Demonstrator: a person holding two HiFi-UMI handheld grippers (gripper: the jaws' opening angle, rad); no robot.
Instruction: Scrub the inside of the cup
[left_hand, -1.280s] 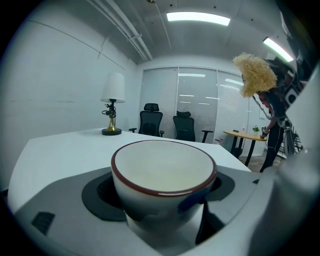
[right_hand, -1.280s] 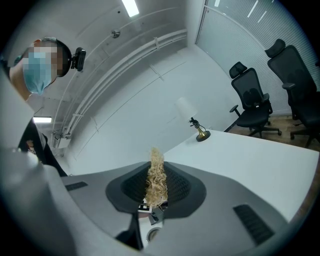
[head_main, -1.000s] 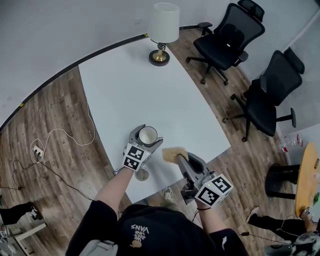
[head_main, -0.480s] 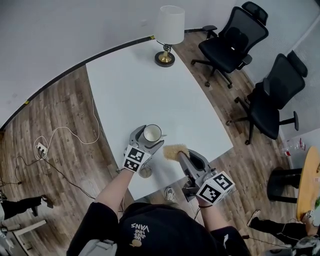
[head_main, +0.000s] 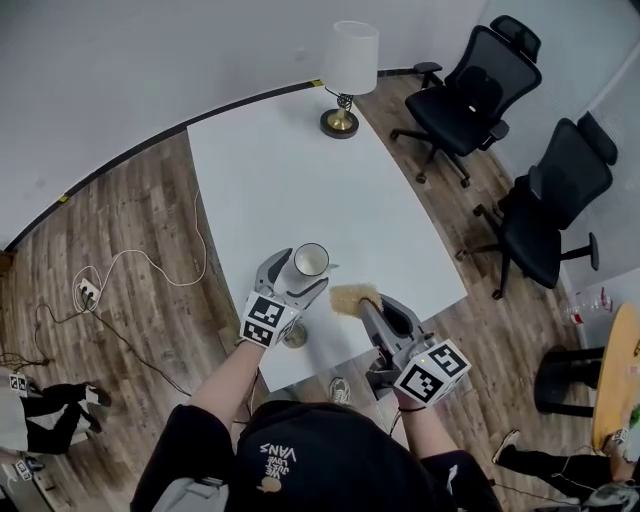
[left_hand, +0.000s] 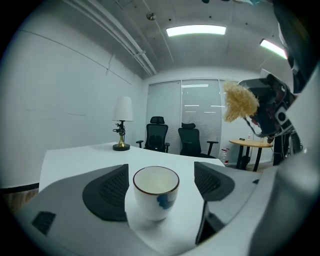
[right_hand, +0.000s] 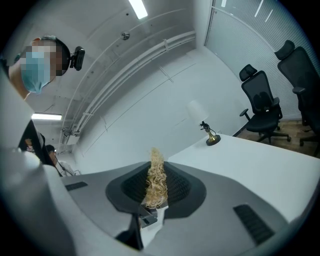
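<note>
A white cup (head_main: 311, 260) with a dark rim and a blue mark stands upright near the front edge of the white table (head_main: 300, 170). My left gripper (head_main: 302, 270) is open around it. In the left gripper view the cup (left_hand: 155, 192) sits between the jaws, with a narrow gap at the left pad and a wider one at the right. My right gripper (head_main: 365, 306) is shut on a tan fibrous scrubber (head_main: 352, 298), held in the air just right of the cup. The scrubber (right_hand: 155, 177) stands up between the right jaws and shows at upper right as the tan scrubber (left_hand: 239, 102).
A lamp (head_main: 345, 70) with a white shade stands at the table's far end. Two black office chairs (head_main: 470, 90) (head_main: 550, 200) are off to the right. A white cable (head_main: 130, 280) lies on the wood floor at the left. A round wooden table (head_main: 615, 370) is at the right edge.
The head view has drifted, so the table sits lower and more to the right. The scrubber is slightly nearer the cup. The left gripper stays around the cup.
</note>
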